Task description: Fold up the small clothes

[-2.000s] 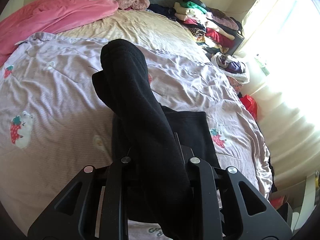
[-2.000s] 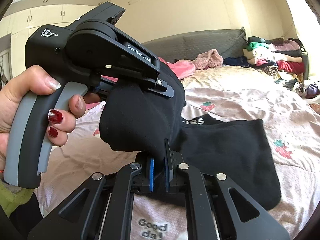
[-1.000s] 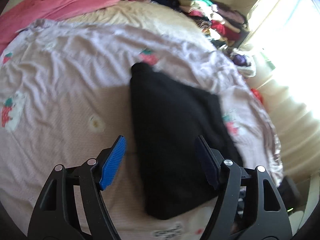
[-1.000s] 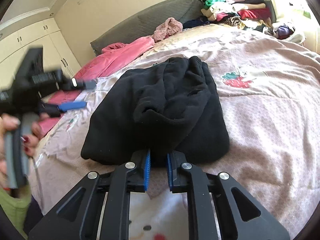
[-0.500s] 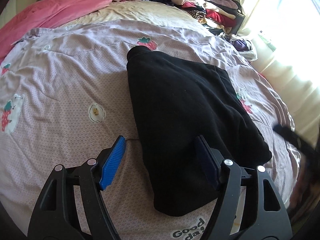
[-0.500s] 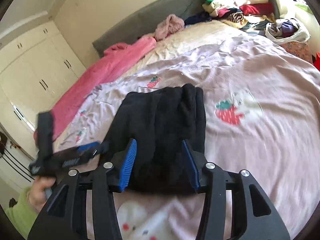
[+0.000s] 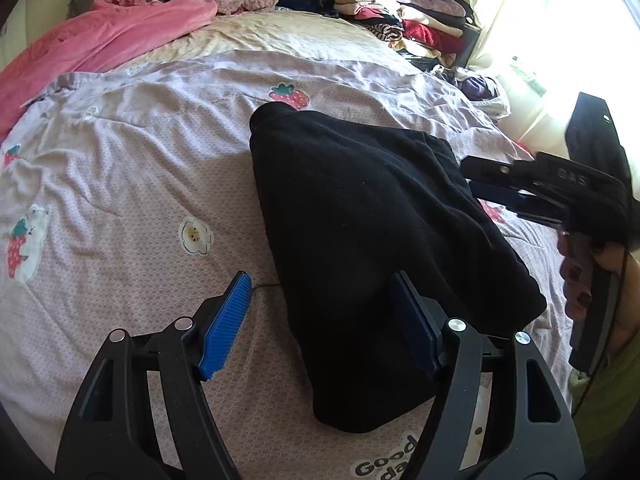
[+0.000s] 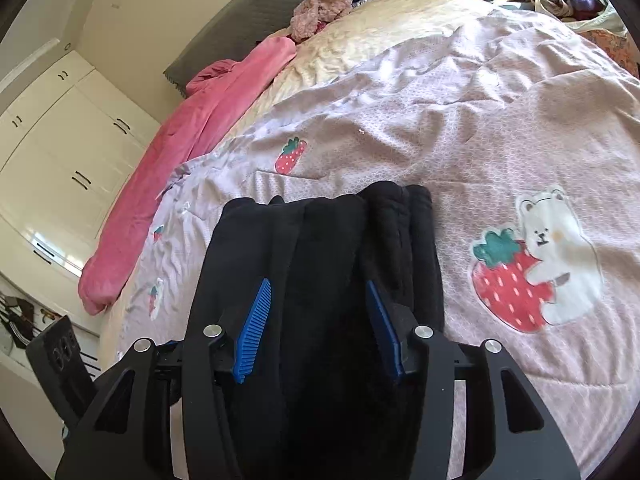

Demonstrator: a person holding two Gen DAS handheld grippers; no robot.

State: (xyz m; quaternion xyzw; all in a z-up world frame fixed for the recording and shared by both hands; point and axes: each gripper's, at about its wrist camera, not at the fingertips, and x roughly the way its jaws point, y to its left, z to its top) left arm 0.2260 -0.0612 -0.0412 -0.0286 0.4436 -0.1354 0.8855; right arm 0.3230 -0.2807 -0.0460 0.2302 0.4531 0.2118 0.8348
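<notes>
A folded black garment (image 7: pixel 360 220) lies flat on the lilac strawberry-print bedspread (image 7: pixel 140 152). My left gripper (image 7: pixel 320 312) is open and empty, hovering over the garment's near left edge. My right gripper (image 8: pixel 318 312) is open and empty, just above the garment (image 8: pixel 328 240) at its near end. The right gripper also shows in the left wrist view (image 7: pixel 532 192), held by a hand beside the garment's right edge.
A pink blanket (image 7: pixel 88 40) lies along the far left of the bed. A pile of clothes (image 7: pixel 400 12) is stacked at the far right by the bright window. White wardrobes (image 8: pixel 52 152) stand beyond the bed's left side.
Both grippers let go of the black garment, which now lies folded on the bed. Both opened and drew back above it; the right gripper came in beside the garment's right edge.
</notes>
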